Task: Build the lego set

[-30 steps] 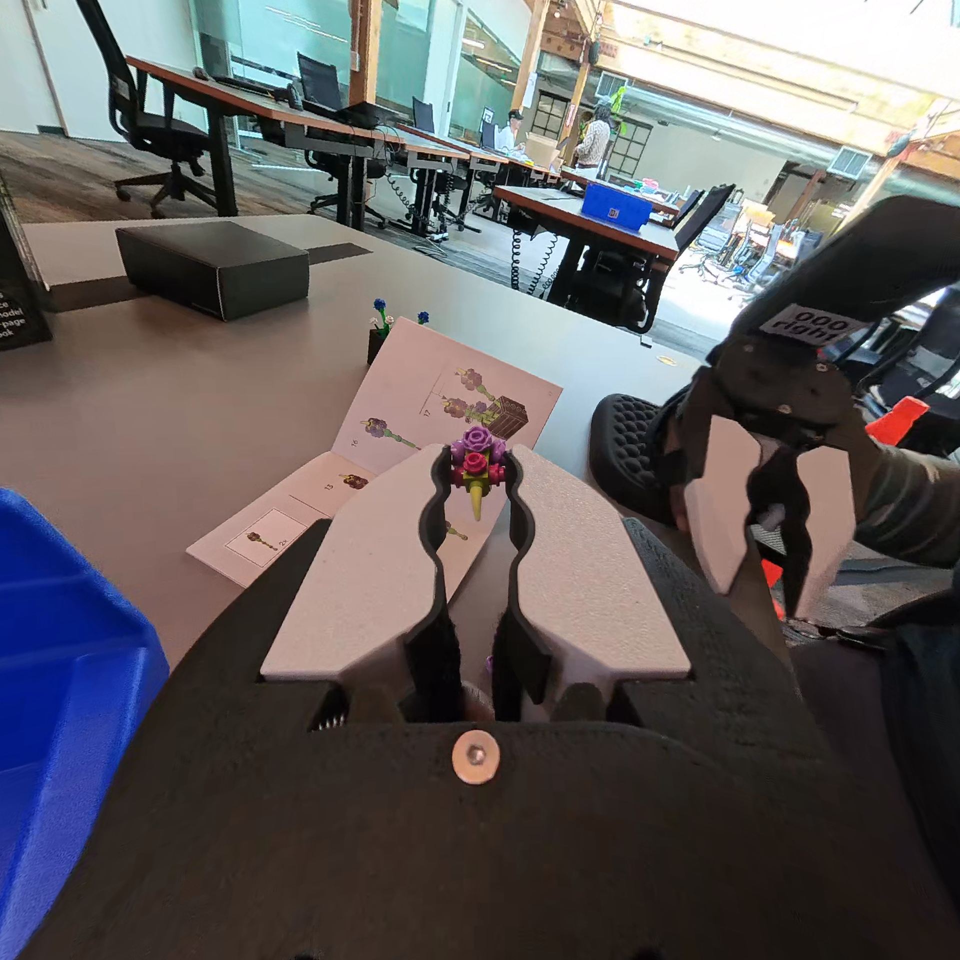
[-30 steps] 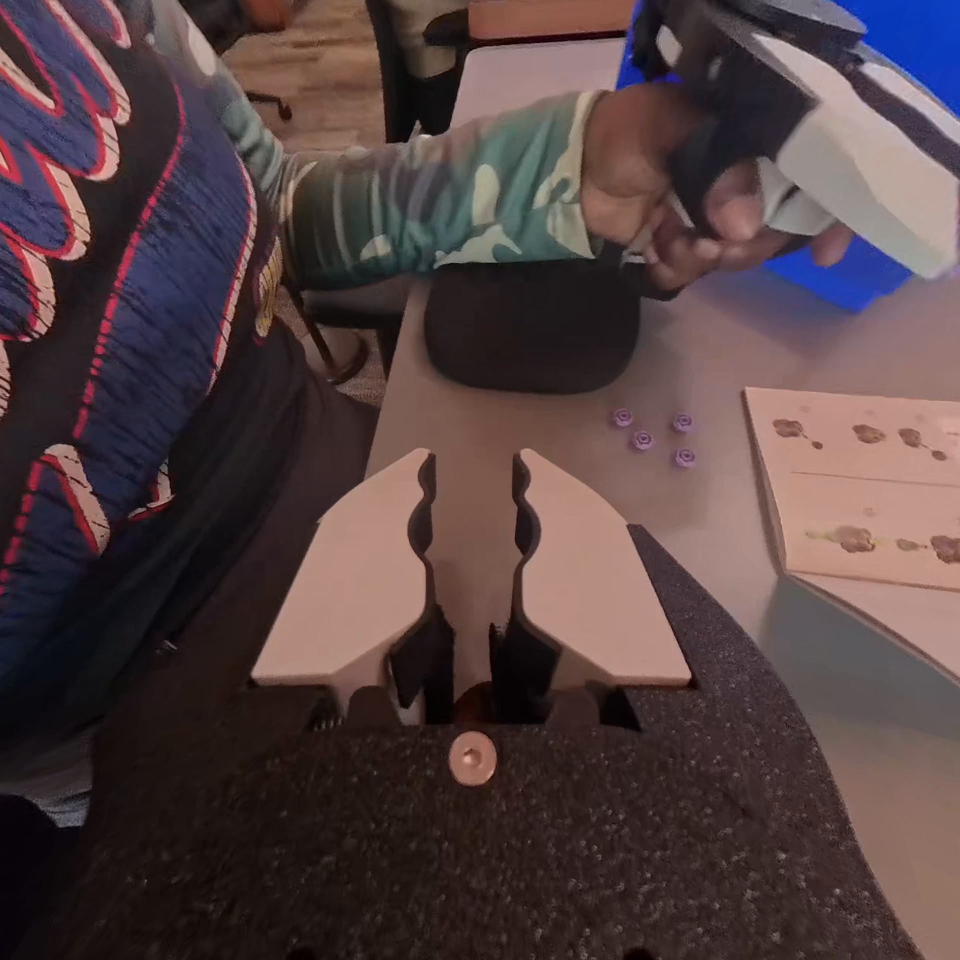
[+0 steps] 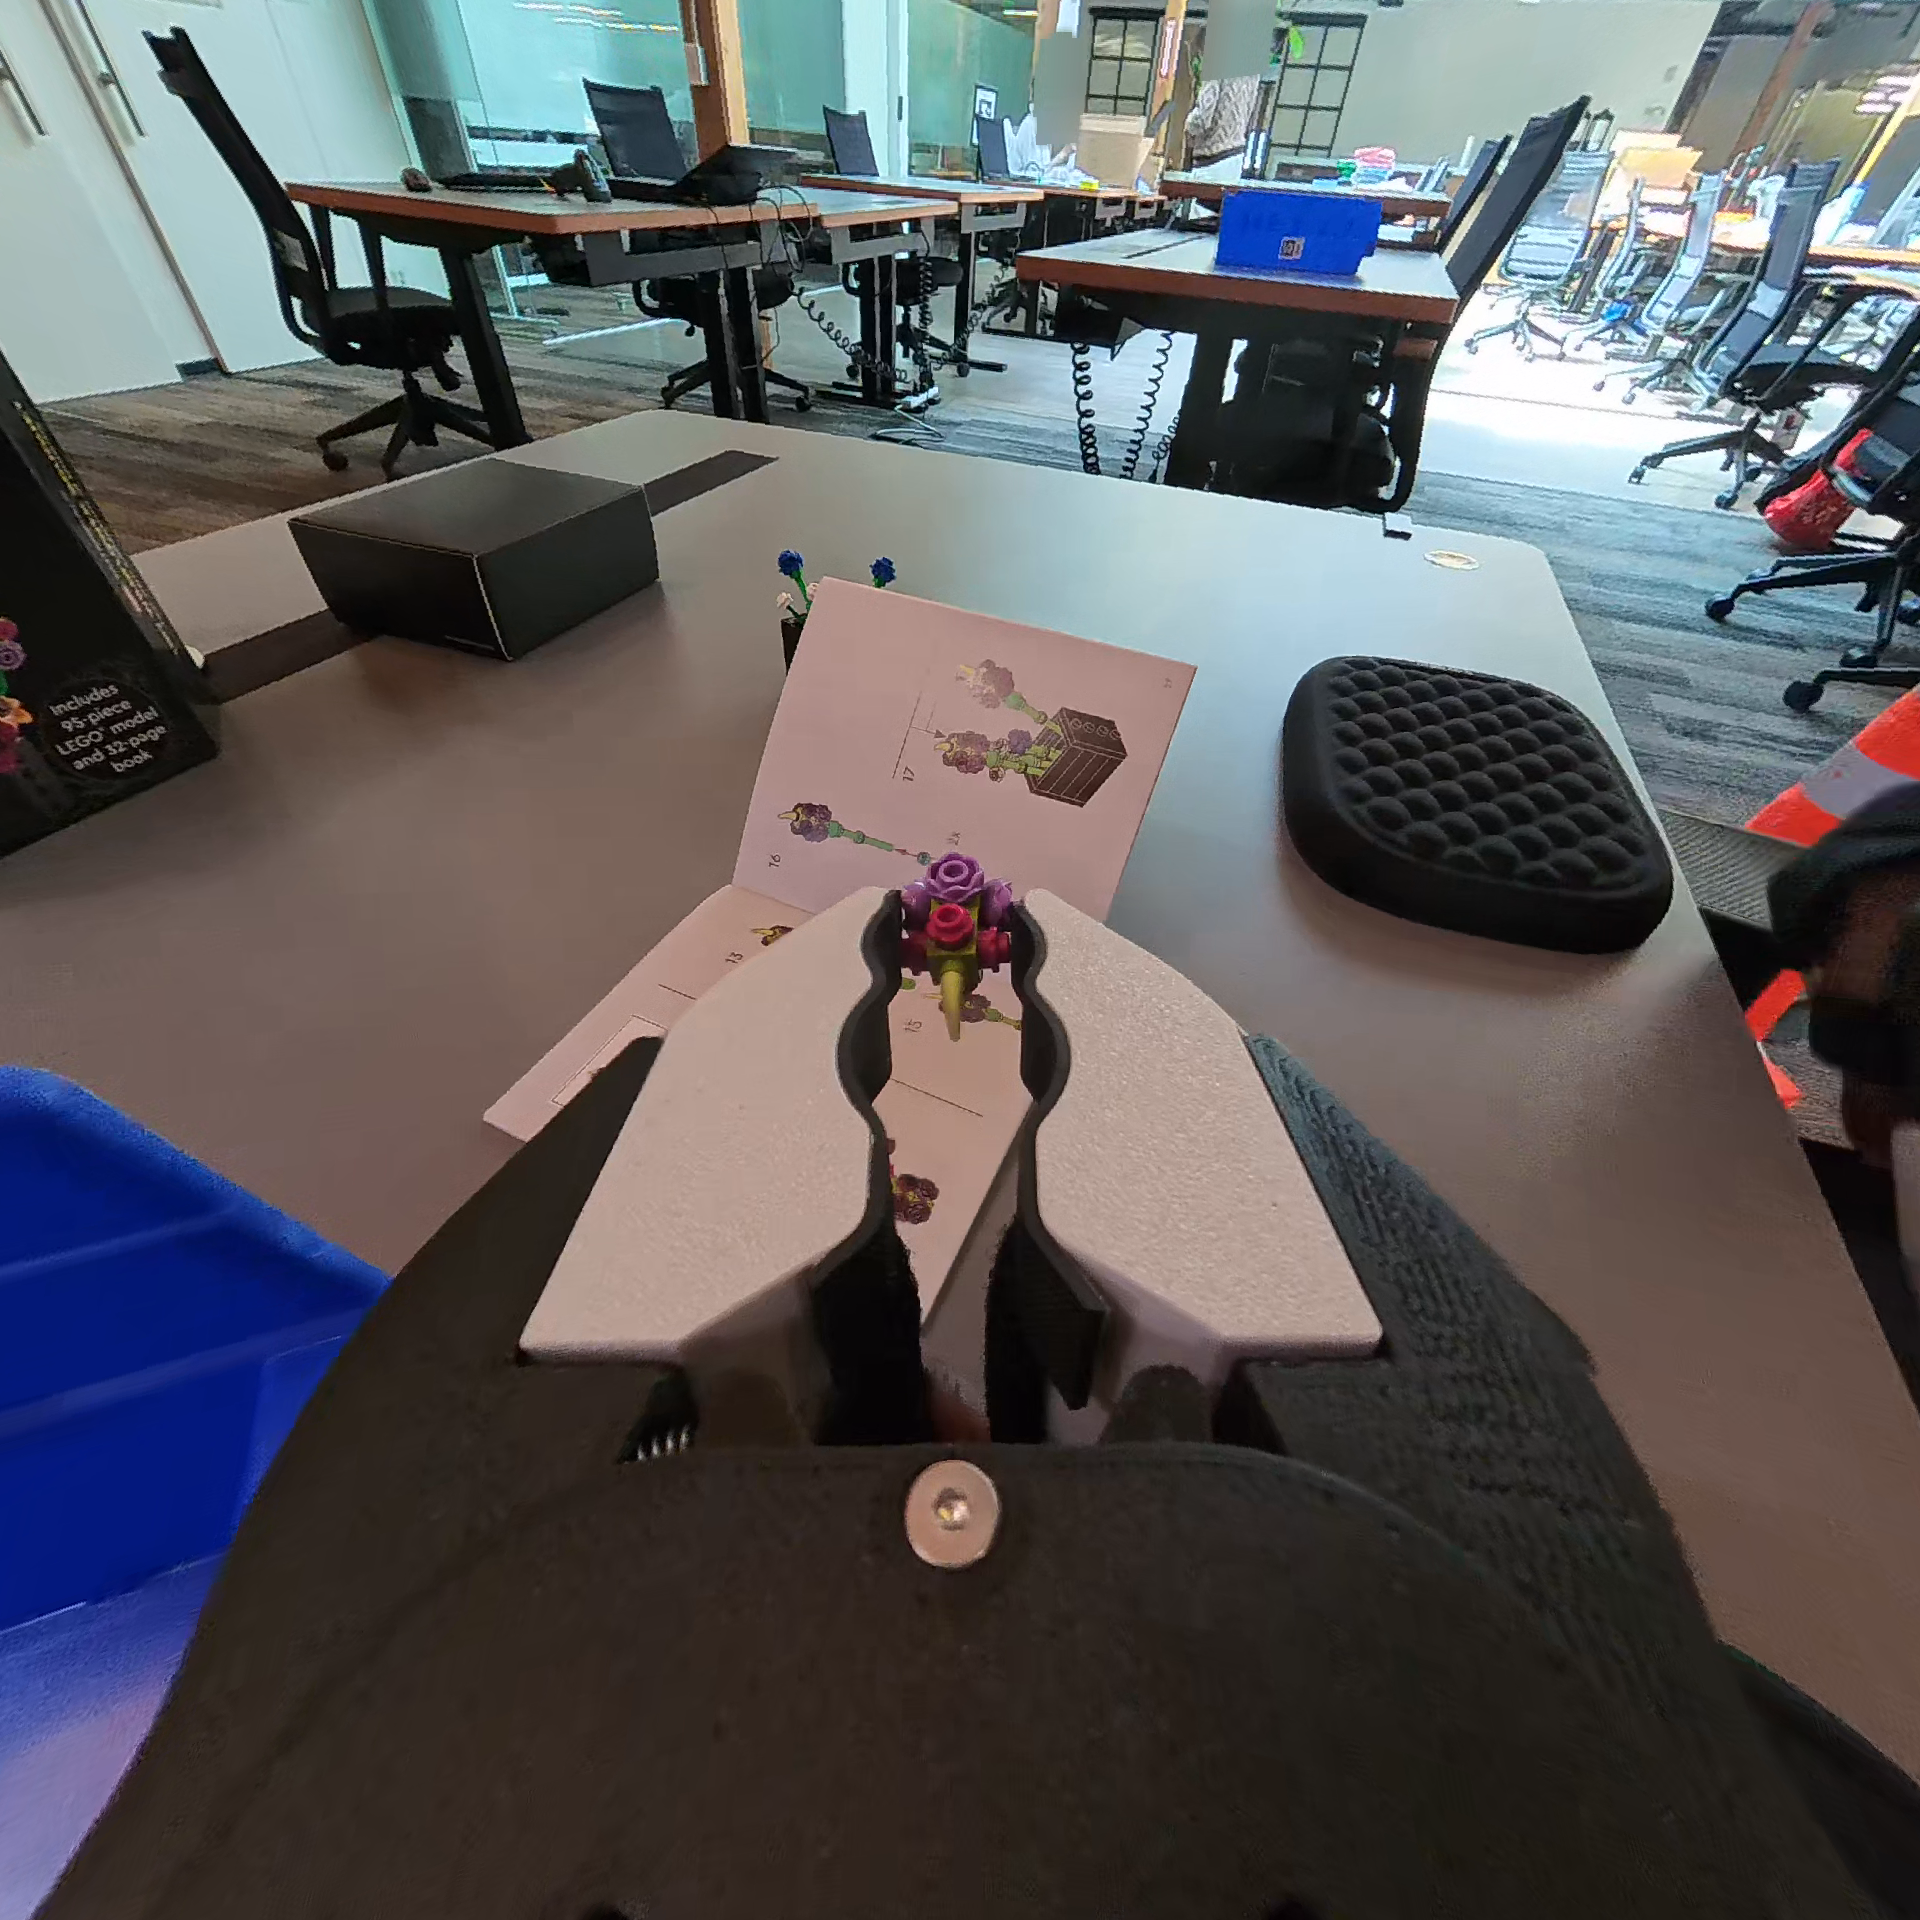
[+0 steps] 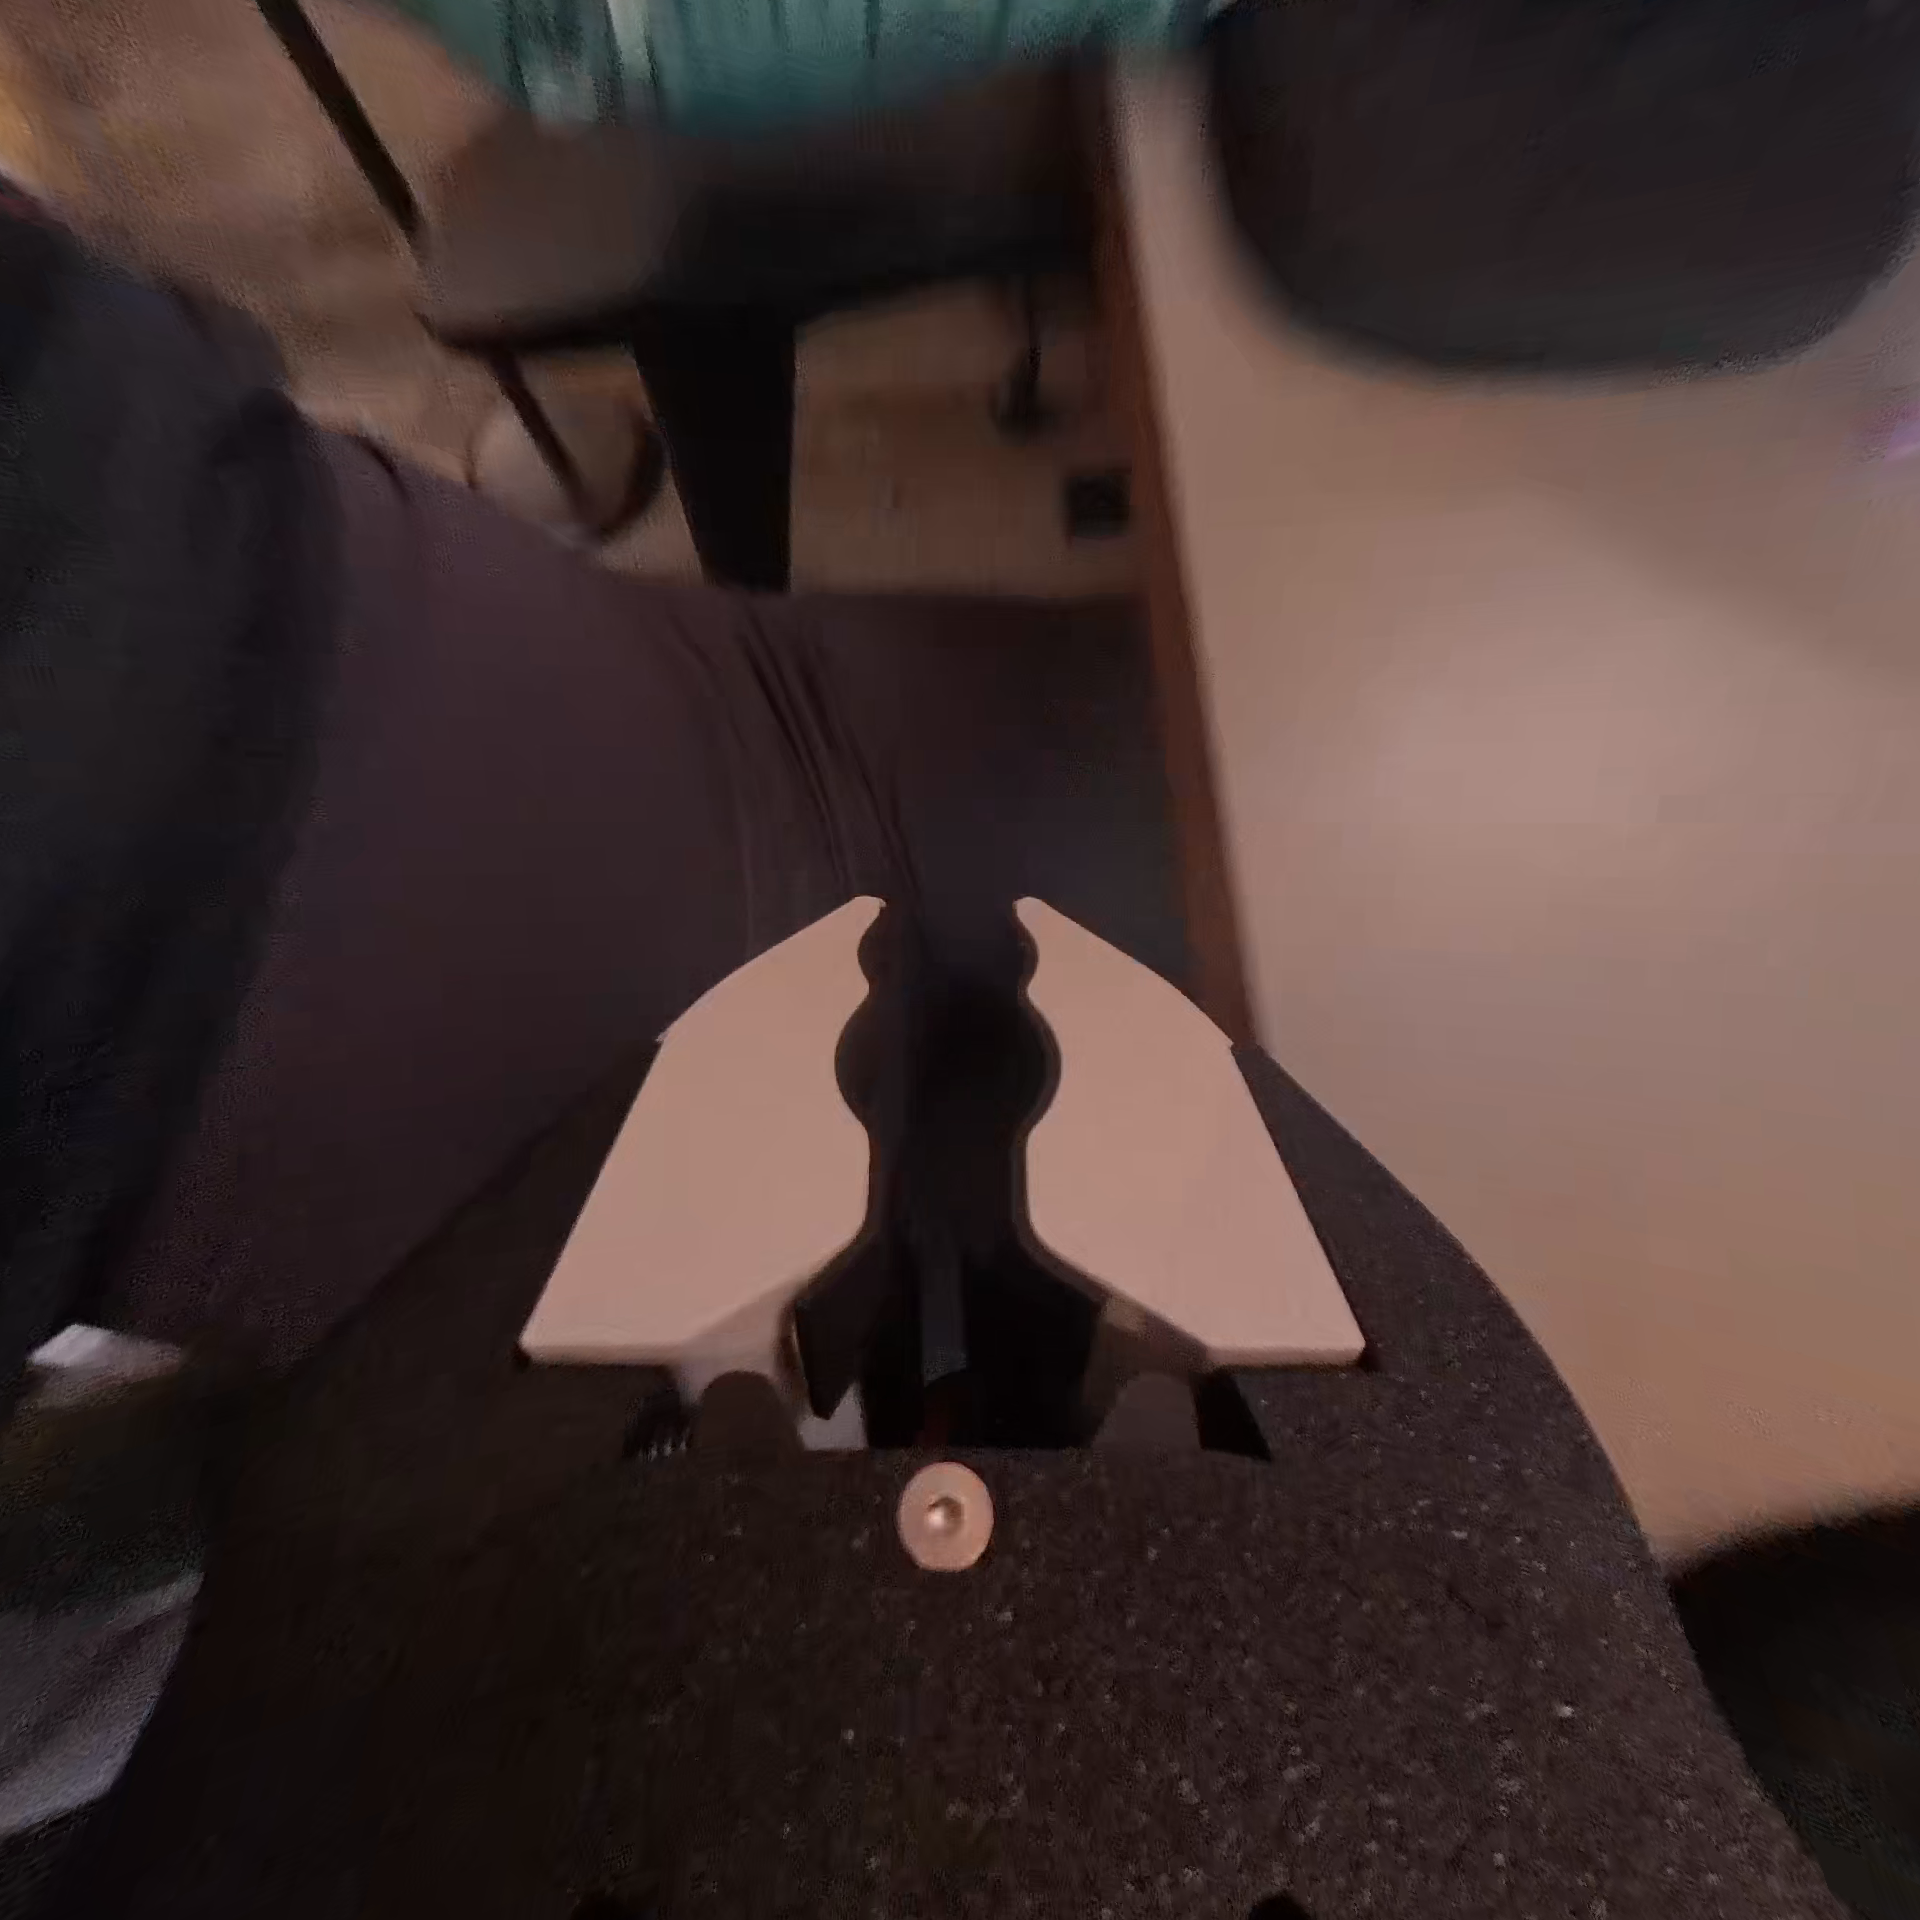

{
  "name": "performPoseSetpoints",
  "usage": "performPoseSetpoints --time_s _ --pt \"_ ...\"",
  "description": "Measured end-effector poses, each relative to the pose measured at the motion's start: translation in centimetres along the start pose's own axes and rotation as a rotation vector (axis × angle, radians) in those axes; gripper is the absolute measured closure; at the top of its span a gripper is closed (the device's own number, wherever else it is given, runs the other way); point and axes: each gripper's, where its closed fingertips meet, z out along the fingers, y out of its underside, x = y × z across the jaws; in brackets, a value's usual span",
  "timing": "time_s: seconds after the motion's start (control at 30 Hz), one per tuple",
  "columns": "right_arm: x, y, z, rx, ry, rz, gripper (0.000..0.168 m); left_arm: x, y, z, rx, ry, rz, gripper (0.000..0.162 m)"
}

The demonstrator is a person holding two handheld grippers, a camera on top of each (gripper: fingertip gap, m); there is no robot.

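Flower cluster held up, awaiting its next piece

The left gripper pinches the flower cluster above the instruction booklet; the right gripper, spread and empty, points off the table and probably must fetch another piece.

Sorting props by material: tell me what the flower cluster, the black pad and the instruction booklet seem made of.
Flower cluster: glossy moulded plastic, hard shiny studs.
Black pad: probably soft rubber or foam, matte with dimpled bumps.
Instruction booklet: thin printed paper, creased at the fold.
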Motion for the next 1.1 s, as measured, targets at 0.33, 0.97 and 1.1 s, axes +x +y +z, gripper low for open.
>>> performPoseSetpoints --time_s 0.33,0.97,1.1 --pt "0.3 11.0 7.5 -0.551 0.034 -0.031 0.143 -1.5 -0.1 -1.0 0.027 -0.049 -0.018 0.142" --pt "1.6 -4.7 0.1 -0.05 -0.013 -0.112 0.156 -0.8 -0.2 -0.9 0.066 -0.044 -0.01 0.142" --pt "8.0 -11.2 -3.9 0.234 0.087 -0.089 0.156 0.0 -0.8 -1.3 0.123 -0.111 0.116 0.142"
